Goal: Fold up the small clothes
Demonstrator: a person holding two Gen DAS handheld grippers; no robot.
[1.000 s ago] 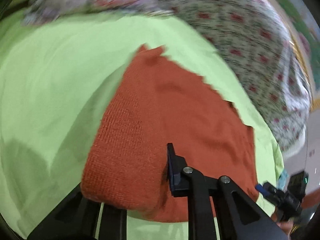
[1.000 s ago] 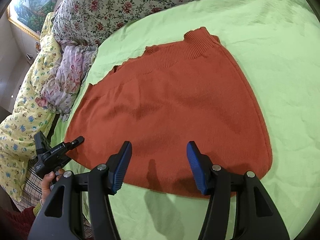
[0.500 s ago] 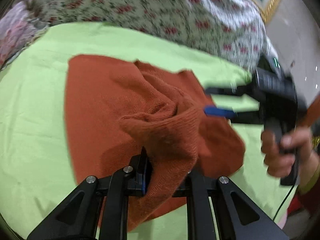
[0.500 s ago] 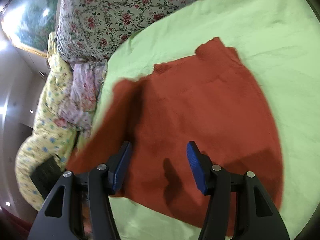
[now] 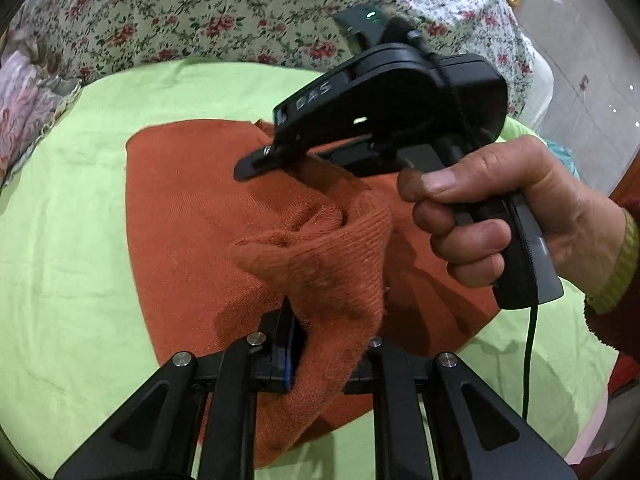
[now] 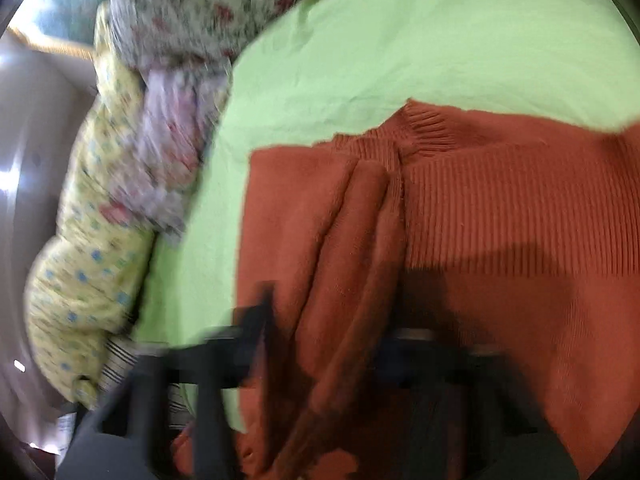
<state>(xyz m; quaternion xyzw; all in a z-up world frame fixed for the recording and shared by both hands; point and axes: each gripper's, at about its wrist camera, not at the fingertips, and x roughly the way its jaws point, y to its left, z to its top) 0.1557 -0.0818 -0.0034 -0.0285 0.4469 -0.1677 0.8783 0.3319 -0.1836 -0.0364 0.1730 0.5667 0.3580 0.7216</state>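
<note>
Orange knit garment [image 5: 192,200], both hand-held grippers pinching

Both fisheye views are evenly and fairly brightly lit, with dark rounded corners and strong bending toward the rims. The left wrist view is sharp: knit texture on the orange garment [image 5: 192,208] reads clearly, and the left tool [image 5: 328,344] casts a soft shadow on it. The right wrist view is smeared by motion; the right tool [image 6: 332,344] is a dark blur. White glare flares on the wall [image 6: 24,168] at left.
</note>
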